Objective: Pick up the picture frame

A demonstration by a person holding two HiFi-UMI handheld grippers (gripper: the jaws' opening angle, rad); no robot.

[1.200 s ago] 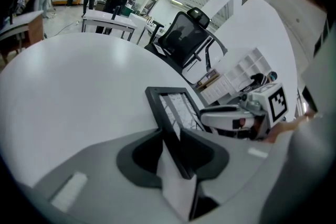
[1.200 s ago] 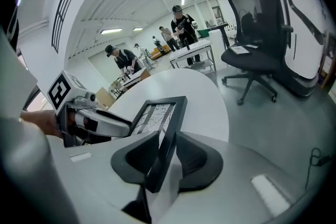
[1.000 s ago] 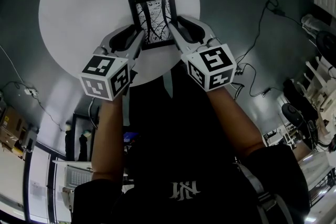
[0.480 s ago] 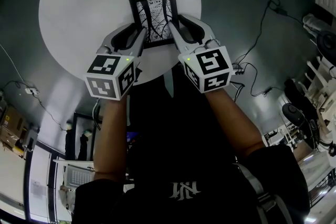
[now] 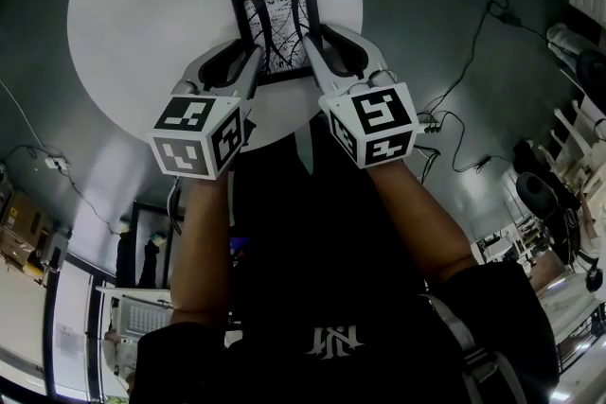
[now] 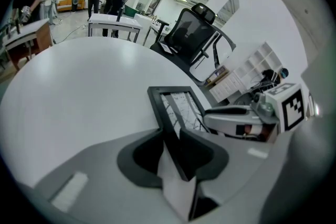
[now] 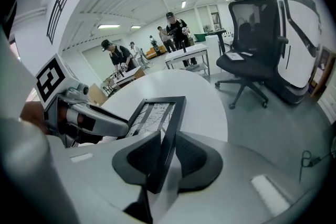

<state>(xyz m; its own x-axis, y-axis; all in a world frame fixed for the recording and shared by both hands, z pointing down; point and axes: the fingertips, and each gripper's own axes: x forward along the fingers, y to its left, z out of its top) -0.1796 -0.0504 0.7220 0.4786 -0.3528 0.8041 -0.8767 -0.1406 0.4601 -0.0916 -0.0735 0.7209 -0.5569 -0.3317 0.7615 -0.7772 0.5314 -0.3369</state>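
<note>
round white table [image 5: 161, 5] seen from above, with a black picture frame [image 5: 276, 31] on its near half, close to the edge nearest you and holding a print of dark branching lines. your two grippers reach in from below and flank the frame, one on each long side. your left gripper [image 5: 252, 63] is clenched on the frame's left edge: in the left gripper view the black border [image 6: 176, 128] runs straight between the two dark pads [image 6: 144, 152], and both meet it. your right gripper [image 5: 311, 52] has the frame's right edge between its jaws, and they are closing. in the right gripper view the border [image 7: 167, 134] sits against the inner pad [image 7: 137, 157], while a thin sliver of light still shows beside the outer pad, so the hold there is not tight. you cannot tell whether the frame lies flat or is tipped off the table. beyond the table stands a black office chair [image 7: 257, 39], and people [image 7: 176, 29] are standing at desks farther off.
</note>
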